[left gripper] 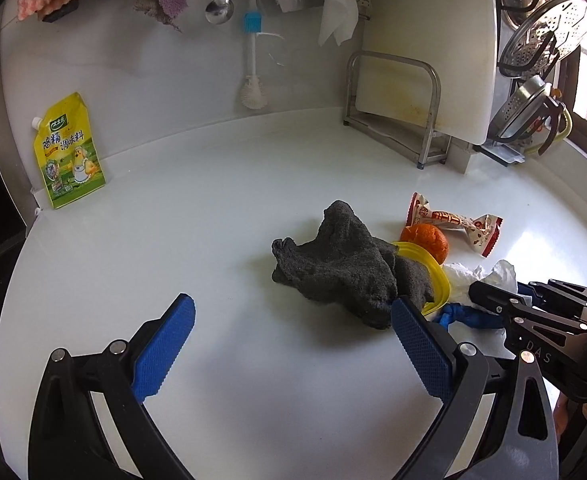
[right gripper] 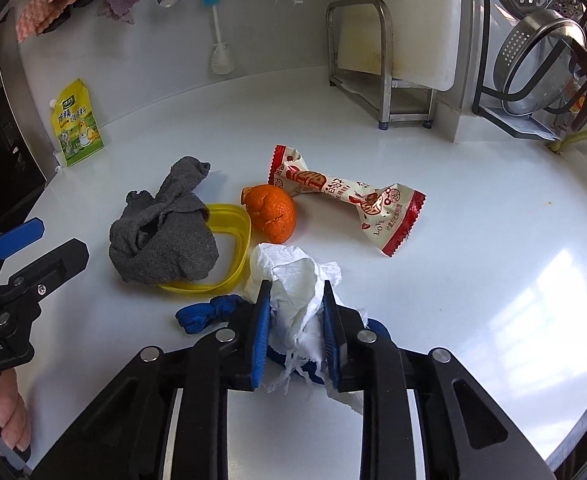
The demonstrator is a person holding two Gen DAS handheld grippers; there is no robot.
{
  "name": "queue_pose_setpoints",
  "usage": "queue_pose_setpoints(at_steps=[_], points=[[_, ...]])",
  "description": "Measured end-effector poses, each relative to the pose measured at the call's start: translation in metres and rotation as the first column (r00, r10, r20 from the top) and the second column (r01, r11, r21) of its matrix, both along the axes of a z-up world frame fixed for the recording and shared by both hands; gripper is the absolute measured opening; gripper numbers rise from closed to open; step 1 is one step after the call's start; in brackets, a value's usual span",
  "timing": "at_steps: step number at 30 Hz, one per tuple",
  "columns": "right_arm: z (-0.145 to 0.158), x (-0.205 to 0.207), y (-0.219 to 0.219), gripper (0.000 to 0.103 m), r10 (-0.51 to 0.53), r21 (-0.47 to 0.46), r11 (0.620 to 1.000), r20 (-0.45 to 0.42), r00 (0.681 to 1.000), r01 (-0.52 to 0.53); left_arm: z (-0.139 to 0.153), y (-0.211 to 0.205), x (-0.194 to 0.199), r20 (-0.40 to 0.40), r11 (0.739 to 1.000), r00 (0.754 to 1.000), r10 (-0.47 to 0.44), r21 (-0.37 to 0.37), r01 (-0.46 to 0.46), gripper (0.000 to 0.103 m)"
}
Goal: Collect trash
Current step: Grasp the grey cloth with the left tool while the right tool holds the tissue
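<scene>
The right gripper (right gripper: 297,312) has its fingers clenched on the crumpled white tissue (right gripper: 297,276) at the near side of the bench (right gripper: 473,240), not yet lifted. The left gripper (left gripper: 289,344) hangs released near the grey cloth (left gripper: 341,264). Orange peel (right gripper: 271,214) and snack wrapper (right gripper: 349,196) remain farther back (no bin in sight), so collecting has barely begun
</scene>
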State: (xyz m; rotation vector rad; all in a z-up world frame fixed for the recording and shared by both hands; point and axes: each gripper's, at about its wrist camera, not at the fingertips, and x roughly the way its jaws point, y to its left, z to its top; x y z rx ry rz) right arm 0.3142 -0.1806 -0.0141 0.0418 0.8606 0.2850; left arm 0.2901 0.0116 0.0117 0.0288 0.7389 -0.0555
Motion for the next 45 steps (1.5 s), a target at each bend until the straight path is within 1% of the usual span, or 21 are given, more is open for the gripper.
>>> queue_pose_setpoints(at_steps=[4,9,12,15,18,21,25,26,28,30,31,32,34,36,37,38,39,41,45], points=[[0.006,-0.001,-0.016,0.018,-0.038,0.087,0.996,0.012,0.999,0.037,-0.001,-0.003,0.003,-0.010,1.000,1.000,0.003,-0.005,-0.003,0.097],[0.017,-0.006,-0.040,0.018,-0.097,0.174,0.981,0.052,0.994,0.086,0.001,-0.010,0.009,-0.016,1.000,1.000,0.007,-0.018,-0.008,0.097],[0.019,-0.007,-0.052,0.018,-0.111,0.223,0.970,0.047,0.993,0.098,0.001,-0.018,0.016,-0.023,1.000,1.000,0.004,-0.026,-0.004,0.097],[0.016,-0.007,-0.060,0.018,-0.115,0.235,0.966,0.039,0.993,0.103,-0.003,-0.027,0.023,-0.027,1.000,1.000,0.010,-0.007,-0.010,0.097],[0.016,-0.006,-0.065,0.018,-0.114,0.257,0.961,0.033,0.993,0.102,-0.011,-0.033,0.032,-0.047,1.000,0.999,0.026,0.020,-0.025,0.097],[0.016,-0.007,-0.064,0.018,-0.108,0.260,0.961,0.032,0.994,0.096,-0.017,-0.031,0.036,-0.062,0.999,0.997,0.041,0.010,-0.040,0.098],[0.016,-0.008,-0.059,0.018,-0.084,0.239,0.968,0.041,0.996,0.072,-0.019,-0.030,0.040,-0.047,0.998,0.997,0.053,0.019,-0.052,0.097],[0.016,-0.008,-0.057,0.018,-0.078,0.235,0.970,0.044,0.996,0.066,-0.019,-0.029,0.042,-0.050,0.999,0.997,0.052,0.015,-0.051,0.096],[0.017,-0.010,-0.054,0.018,-0.070,0.227,0.972,0.053,0.996,0.056,-0.020,-0.028,0.045,-0.057,0.999,0.998,0.038,-0.013,-0.039,0.085],[0.018,-0.010,-0.053,0.018,-0.066,0.227,0.973,0.055,0.996,0.052,-0.020,-0.027,0.047,-0.067,0.999,0.998,0.023,-0.037,-0.026,0.066],[0.017,-0.009,-0.054,0.018,-0.065,0.228,0.972,0.053,0.997,0.051,-0.021,-0.027,0.048,-0.070,0.999,0.997,0.019,-0.044,-0.022,0.062],[0.017,-0.009,-0.054,0.018,-0.065,0.228,0.972,0.051,0.997,0.051,-0.021,-0.028,0.048,-0.070,0.999,0.997,0.015,-0.049,-0.018,0.054],[0.016,-0.009,-0.055,0.018,-0.066,0.231,0.971,0.047,0.997,0.053,-0.021,-0.028,0.048,-0.064,0.999,0.998,0.012,-0.050,-0.015,0.047],[0.016,-0.008,-0.056,0.018,-0.067,0.234,0.971,0.044,0.997,0.054,-0.020,-0.028,0.047,-0.057,0.999,0.998,0.006,-0.048,-0.008,0.034],[0.015,-0.008,-0.056,0.018,-0.065,0.234,0.971,0.044,0.997,0.053,-0.019,-0.028,0.046,-0.052,0.999,0.999,0.005,-0.047,-0.008,0.032],[0.015,-0.008,-0.056,0.018,-0.064,0.233,0.971,0.044,0.997,0.052,-0.018,-0.028,0.046,-0.047,0.999,0.999,0.005,-0.048,-0.007,0.026],[0.015,-0.008,-0.055,0.018,-0.062,0.233,0.971,0.043,0.997,0.051,-0.016,-0.027,0.045,-0.041,0.999,0.999,0.005,-0.051,-0.007,0.023],[0.015,-0.008,-0.054,0.018,-0.058,0.230,0.972,0.044,0.997,0.047,-0.012,-0.025,0.043,-0.028,0.998,1.000,0.006,-0.056,-0.008,0.021],[0.016,-0.009,-0.053,0.018,-0.053,0.225,0.973,0.051,0.997,0.040,0.002,-0.019,0.036,0.022,0.999,1.000,0.015,-0.045,-0.014,0.020]])
